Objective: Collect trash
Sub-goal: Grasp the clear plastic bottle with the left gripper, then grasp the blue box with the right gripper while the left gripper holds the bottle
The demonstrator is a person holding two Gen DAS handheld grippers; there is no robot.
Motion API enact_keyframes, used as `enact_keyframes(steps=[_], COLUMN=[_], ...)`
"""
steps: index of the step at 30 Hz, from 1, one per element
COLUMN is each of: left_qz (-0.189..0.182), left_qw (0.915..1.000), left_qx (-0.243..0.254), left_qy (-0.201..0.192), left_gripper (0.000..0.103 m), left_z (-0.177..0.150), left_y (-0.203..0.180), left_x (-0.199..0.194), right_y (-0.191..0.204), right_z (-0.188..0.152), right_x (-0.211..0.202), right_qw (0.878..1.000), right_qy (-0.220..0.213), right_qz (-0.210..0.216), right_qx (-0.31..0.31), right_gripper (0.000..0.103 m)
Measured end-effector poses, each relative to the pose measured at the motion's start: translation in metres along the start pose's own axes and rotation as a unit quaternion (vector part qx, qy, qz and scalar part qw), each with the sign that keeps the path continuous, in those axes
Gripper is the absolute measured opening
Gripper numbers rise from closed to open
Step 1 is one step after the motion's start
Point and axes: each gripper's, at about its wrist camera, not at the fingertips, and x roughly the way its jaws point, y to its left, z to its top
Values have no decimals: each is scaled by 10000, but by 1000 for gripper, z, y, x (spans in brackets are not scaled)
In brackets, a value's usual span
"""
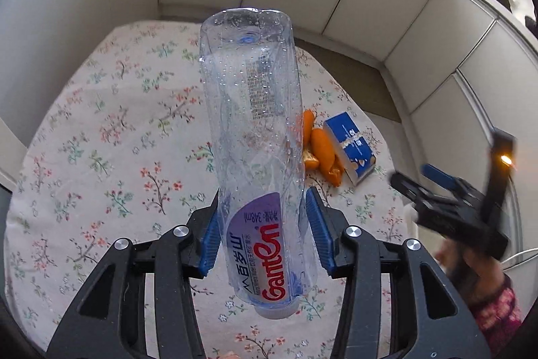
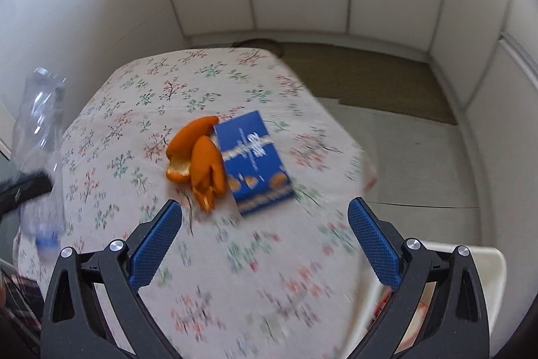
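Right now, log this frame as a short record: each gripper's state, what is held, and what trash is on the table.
left gripper: shut on the plastic bottle, cap end toward the camera
right gripper: open, empty, above the table
on tablecloth: orange peel touching a blue carton lying flat
bottle contents: looks empty, droplets inside
bin: none clearly identifiable

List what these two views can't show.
- Bottle cap: left view, partly cut off behind the bottle's own body.
- Bottle in right view: blurred at the left edge.
- Box print: right view, motion blur, unreadable.
- Peel: left view, partly hidden behind the bottle.
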Motion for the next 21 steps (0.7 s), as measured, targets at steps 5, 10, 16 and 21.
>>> enact_keyframes(steps=[5, 10, 16, 21], left_qz=[-41, -113, -99, -40], left_qw=[9998, 9997, 9993, 9994], left_qx=[-147, -229, -341, -344], left_qy=[-94, 23, 75, 54], left_gripper=[45, 45, 45, 45], left_z=[12, 15, 18, 19], left_y=[15, 16, 22, 24], left_x=[-6, 0, 1, 2], right_y=[-2, 7, 13, 8], right_z=[19, 31, 33, 29], right_x=[39, 68, 93, 92], right_qw=[9996, 9993, 9977, 9975], right_qy=[185, 328, 587, 581], right_qz=[201, 99, 65, 391], right_qx=[62, -164, -334, -40], right_gripper=[96, 96, 96, 70])
